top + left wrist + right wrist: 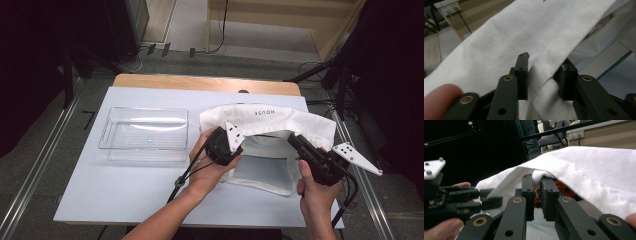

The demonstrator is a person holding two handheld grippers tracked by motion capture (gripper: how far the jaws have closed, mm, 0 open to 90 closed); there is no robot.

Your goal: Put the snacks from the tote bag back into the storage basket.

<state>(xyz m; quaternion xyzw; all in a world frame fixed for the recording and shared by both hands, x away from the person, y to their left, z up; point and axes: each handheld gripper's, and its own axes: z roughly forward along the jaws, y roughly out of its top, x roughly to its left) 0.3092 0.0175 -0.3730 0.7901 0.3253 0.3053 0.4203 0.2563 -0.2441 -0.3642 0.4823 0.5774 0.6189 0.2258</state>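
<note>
A white cloth bag [270,117] with a printed word lies open on the white table [125,195], right of centre. My left gripper [243,148] holds the left side of the bag's folded rim. In the left gripper view a bunched fold of cloth [546,67] sits pressed between the two black jaws of my left gripper [544,75]. My right gripper [291,138] is at the rim's right side. In the right gripper view, my right gripper [537,187] has its jaws nearly together on the cloth edge [541,173]. Something red [561,187] shows under the rim.
A clear plastic tray [145,132] stands on the table left of the bag, with nothing in it. The wooden table edge [205,82] runs along the back. Black stands and cables are on the floor around the table.
</note>
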